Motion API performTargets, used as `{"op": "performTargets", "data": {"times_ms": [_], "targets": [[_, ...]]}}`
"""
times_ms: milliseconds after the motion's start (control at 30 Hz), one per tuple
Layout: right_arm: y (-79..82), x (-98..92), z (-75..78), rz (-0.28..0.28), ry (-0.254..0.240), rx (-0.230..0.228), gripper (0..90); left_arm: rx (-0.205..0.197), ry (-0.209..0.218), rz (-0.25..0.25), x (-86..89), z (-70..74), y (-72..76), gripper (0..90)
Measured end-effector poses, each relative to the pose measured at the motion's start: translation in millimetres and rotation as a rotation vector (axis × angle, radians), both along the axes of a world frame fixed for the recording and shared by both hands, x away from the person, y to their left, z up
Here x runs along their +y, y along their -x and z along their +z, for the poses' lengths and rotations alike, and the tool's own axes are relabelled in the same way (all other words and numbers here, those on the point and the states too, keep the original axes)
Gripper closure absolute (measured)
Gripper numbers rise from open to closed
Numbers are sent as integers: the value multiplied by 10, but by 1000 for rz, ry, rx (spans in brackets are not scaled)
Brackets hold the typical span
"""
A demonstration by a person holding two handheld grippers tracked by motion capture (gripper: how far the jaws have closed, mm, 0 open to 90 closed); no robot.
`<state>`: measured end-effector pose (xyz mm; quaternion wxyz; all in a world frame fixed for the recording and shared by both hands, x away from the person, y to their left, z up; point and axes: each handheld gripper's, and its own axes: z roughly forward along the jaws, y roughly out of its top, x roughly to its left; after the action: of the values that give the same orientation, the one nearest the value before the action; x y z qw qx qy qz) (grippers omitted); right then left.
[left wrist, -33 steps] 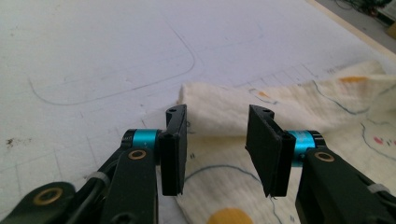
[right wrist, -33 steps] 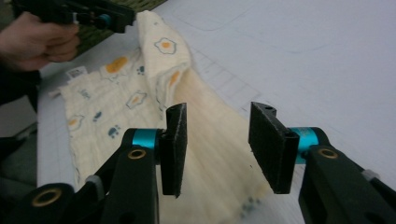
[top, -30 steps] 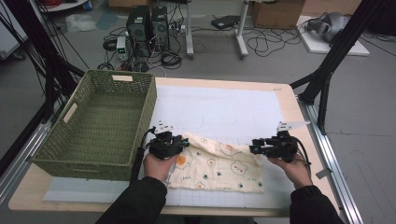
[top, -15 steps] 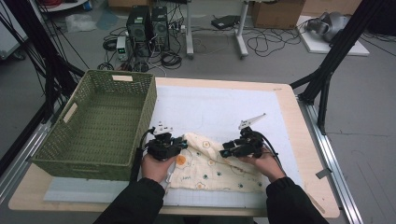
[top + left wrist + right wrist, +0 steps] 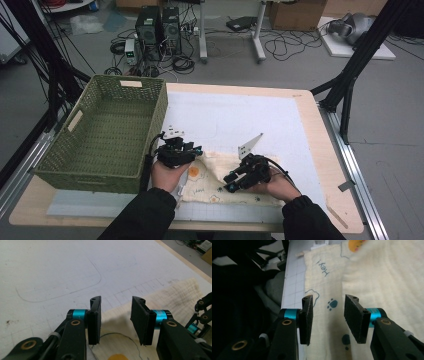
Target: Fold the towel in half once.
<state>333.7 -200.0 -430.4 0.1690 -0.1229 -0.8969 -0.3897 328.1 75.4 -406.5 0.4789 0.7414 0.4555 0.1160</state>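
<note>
1. Woven green basket (image 5: pixel 102 132), rectangular, sits at table's left; its right wall is just beside the left gripper (image 5: pixel 196 150).
2. L gripper: jaws apart, just been opening, nothing clamped; cream cloth (image 5: pixel 220 167) edge lies below the gap.
3. Cloth: soft crinkled muslin w/ paw prints, folded, near front edge on white mat (image 5: pixel 235 112).
4. R gripper (image 5: pixel 229 182): jaws apart, just been closing, hovering over cloth, no grip.
</note>
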Motion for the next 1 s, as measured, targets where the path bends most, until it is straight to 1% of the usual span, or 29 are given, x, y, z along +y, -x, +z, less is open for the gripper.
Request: {"op": "performTargets", "data": {"times_ms": [33, 67, 133, 200, 300, 367, 433, 467, 500, 533, 567, 633, 700, 800, 833, 900, 933, 967, 1000], "targets": [[2, -13, -1, -6, -9, 5, 585, 0, 1, -4, 0, -1, -2, 593], [-5, -37, -2, -17, -16, -3, 585, 1, -4, -5, -5, -6, -2, 593], [-24, -105, 15, -54, -13, -18, 586, 9, -22, -10, -15, -25, -9, 593], [-44, -194, 41, -99, -28, -33, 588, 21, -46, -9, -26, -53, -21, 594], [-97, -354, 95, -185, -25, -92, 590, 26, -84, -2, -48, -96, -43, 600], [-141, -478, 119, -257, -10, -129, 589, 24, -115, 8, -57, -127, -63, 599], [-194, -621, 129, -337, 14, -158, 581, 30, -152, 20, -58, -164, -90, 596], [-219, -697, 134, -378, 30, -181, 573, 35, -166, 26, -59, -184, -105, 593], [-244, -776, 137, -417, 36, -194, 571, 45, -170, 35, -63, -204, -118, 586], [-262, -851, 139, -449, 42, -199, 560, 48, -175, 37, -69, -224, -130, 583], [-280, -924, 141, -478, 58, -214, 554, 54, -184, 32, -78, -239, -139, 583], [-301, -1058, 134, -521, 83, -221, 541, 48, -210, 29, -109, -268, -145, 586], [-311, -1184, 122, -547, 91, -216, 530, 56, -234, 27, -119, -296, -156, 583], [-301, -1320, 78, -574, 115, -211, 512, 71, -249, 42, -122, -332, -179, 558], [-300, -1354, 55, -582, 123, -213, 507, 72, -251, 44, -125, -340, -181, 554], [-307, -1390, 3, -587, 132, -191, 507, 62, -264, 53, -140, -341, -177, 580], [-309, -1394, -15, -584, 140, -191, 524, 58, -266, 56, -145, -343, -175, 591], [-309, -1391, -26, -578, 142, -191, 562, 53, -266, 52, -144, -343, -173, 623], [-308, -1383, -33, -567, 142, -186, 614, 55, -258, 44, -143, -343, -171, 678]]}}
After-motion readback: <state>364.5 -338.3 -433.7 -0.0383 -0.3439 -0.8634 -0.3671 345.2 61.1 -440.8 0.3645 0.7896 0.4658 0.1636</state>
